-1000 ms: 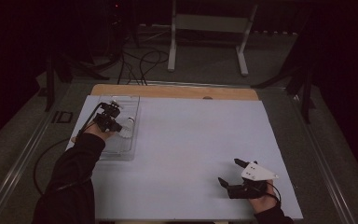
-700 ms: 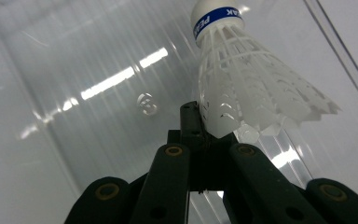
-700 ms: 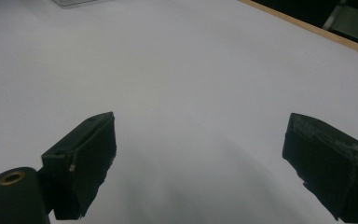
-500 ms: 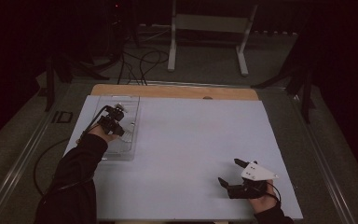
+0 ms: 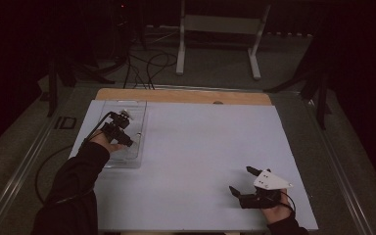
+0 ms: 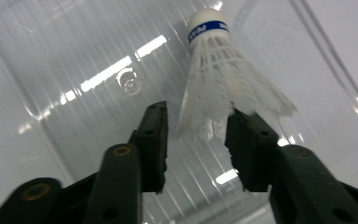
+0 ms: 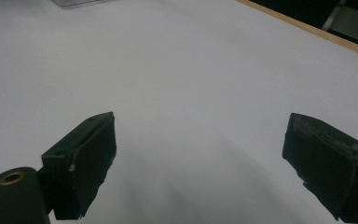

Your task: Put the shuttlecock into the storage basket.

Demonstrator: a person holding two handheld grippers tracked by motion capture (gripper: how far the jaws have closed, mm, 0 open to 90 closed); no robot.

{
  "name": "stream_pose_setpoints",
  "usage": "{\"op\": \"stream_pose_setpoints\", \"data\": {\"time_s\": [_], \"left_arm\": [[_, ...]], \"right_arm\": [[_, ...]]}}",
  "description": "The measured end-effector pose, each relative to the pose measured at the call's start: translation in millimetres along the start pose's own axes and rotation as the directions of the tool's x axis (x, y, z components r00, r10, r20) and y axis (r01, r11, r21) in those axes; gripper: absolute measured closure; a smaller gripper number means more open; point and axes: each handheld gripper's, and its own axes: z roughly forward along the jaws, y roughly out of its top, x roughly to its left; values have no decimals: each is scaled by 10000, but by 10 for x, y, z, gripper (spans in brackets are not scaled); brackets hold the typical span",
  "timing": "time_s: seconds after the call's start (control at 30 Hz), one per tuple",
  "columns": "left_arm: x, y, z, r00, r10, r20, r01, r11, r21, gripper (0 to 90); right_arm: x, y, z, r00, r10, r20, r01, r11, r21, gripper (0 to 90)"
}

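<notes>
A white shuttlecock (image 6: 223, 79) with a blue band on its cork lies on the floor of a clear plastic tray (image 5: 122, 164) at the table's left. My left gripper (image 6: 196, 135) is over the tray (image 6: 74, 70), and its jaws have just been opening. The feather skirt sits between them, brushing the right jaw with a gap at the left jaw. In the high view the left gripper (image 5: 129, 139) reaches into the tray from the person's dark sleeve. My right gripper (image 5: 241, 179) rests open near the table's front right, nothing between its jaws (image 7: 200, 135).
A white sheet (image 5: 200, 142) covers the table, with a wooden strip (image 5: 186, 96) along its far edge. Cables and a white metal stand (image 5: 215, 24) lie on the dark floor beyond. A metal rail (image 5: 24, 161) runs along the left side.
The left hand has shifted slightly toward the right inside the tray. The right hand and its gripper have stayed put.
</notes>
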Motion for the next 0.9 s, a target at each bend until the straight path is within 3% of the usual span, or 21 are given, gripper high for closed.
{"op": "stream_pose_setpoints", "data": {"time_s": [0.17, 0.2, 0.4, 0.57, 0.8, 0.9], "left_arm": [[-49, -46, -109, 9998, 181, -54, -182, 9996, -201, 528], [-72, -70, -161, 9997, 243, 20, -242, 9992, -326, 466], [-123, -98, -341, 9997, 253, -49, -256, 9967, -773, 359], [-164, -84, -451, 9986, 405, 327, -361, 9914, -1262, 300], [-233, -36, -504, 9975, 469, 520, -390, 9889, -1436, 160], [-272, -17, -510, 9931, 768, 889, -636, 9876, -1432, 79]], "right_arm": [[3, 2, 2, 10000, -26, -10, 26, 10000, 34, 98], [7, 4, 1, 10000, -13, -10, 13, 10000, 36, 98], [8, 4, 5, 10000, -40, 7, 40, 10000, 61, 98], [8, 6, 4, 10000, -33, 22, 33, 10000, 46, 98], [6, 4, 4, 10000, -49, 37, 49, 10000, 47, 98], [3, 3, 5, 10000, -57, 51, 57, 10000, 35, 98]]}}
